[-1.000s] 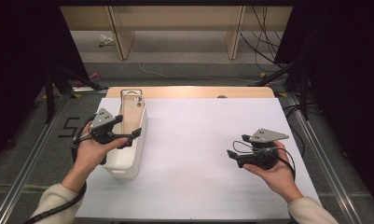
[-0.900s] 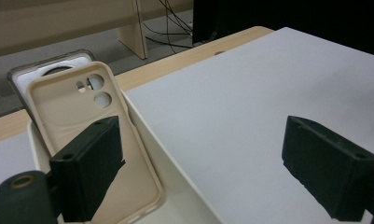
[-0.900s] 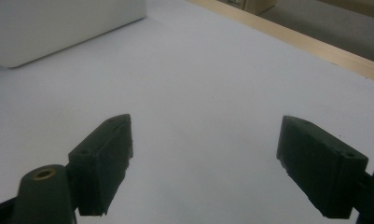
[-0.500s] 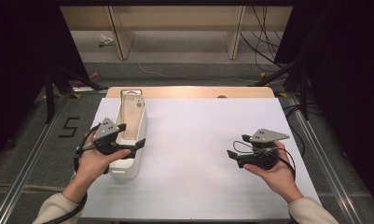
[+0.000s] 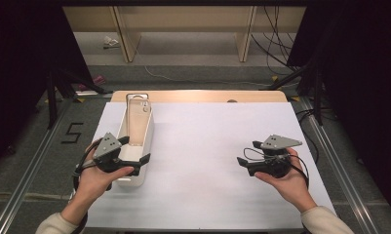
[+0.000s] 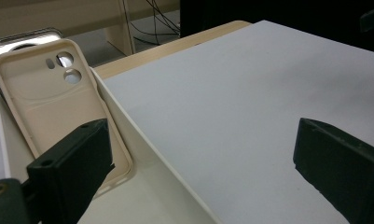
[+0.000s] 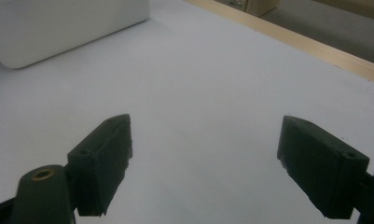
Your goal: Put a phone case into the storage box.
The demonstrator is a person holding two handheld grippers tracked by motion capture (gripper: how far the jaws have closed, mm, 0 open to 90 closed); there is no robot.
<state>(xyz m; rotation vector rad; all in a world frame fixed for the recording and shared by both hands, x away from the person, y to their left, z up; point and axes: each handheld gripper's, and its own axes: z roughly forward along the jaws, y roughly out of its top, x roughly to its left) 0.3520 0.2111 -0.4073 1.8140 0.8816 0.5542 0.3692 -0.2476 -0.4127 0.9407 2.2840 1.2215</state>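
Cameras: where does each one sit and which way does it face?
High view: above the person's side, facing forward and down on the table; forearms, left gripper, right gripper.
Left gripper view: along its open jaws, over the phone case in the white tray.
Right gripper view: along its open jaws, toward the tray.
All share the tray.

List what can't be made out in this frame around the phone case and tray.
- Beige soft phone case: near end hidden by one jaw, left gripper view.
- White oblong plastic tray: near end covered by left gripper, high view.
- Case's far end: cut-outs too small to tell apart, high view.
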